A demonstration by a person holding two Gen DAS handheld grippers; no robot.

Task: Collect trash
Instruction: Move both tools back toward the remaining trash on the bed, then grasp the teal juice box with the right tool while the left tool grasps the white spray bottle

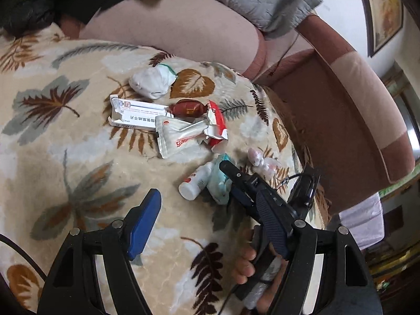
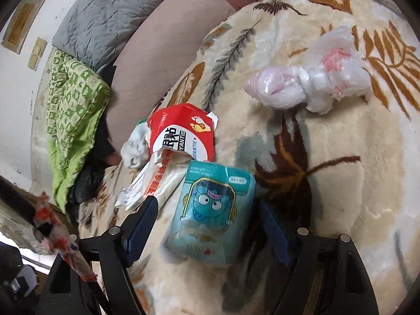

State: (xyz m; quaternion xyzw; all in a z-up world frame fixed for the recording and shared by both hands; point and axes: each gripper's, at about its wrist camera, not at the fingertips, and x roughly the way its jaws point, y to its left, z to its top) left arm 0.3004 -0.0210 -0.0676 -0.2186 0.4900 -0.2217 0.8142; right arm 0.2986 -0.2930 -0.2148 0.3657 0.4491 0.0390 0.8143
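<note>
Trash lies on a leaf-patterned blanket [image 1: 65, 157]. A teal tissue pack [image 2: 212, 210] lies between the fingers of my right gripper [image 2: 207, 204], which stands open around it with a gap on each side. The left wrist view shows this pack [image 1: 219, 186] beside a small white bottle [image 1: 195, 183]. My left gripper [image 1: 207, 194] hovers open and empty just short of both. Further off lie a white sachet [image 1: 178, 139], a red-and-white packet [image 1: 216, 123], a red candy [image 1: 186, 109], a medicine box [image 1: 136, 115] and a crumpled white wad [image 1: 152, 82]. A knotted plastic bag [image 2: 309, 84] lies to the right.
The blanket covers a sofa seat with a pink backrest [image 1: 170, 26] and a brown armrest [image 1: 354, 99]. A grey quilted pad [image 2: 110, 13] and a green cloth [image 2: 71, 120] lie at the back. A hand [image 1: 246, 262] holds the right gripper. The blanket edge drops off at the right.
</note>
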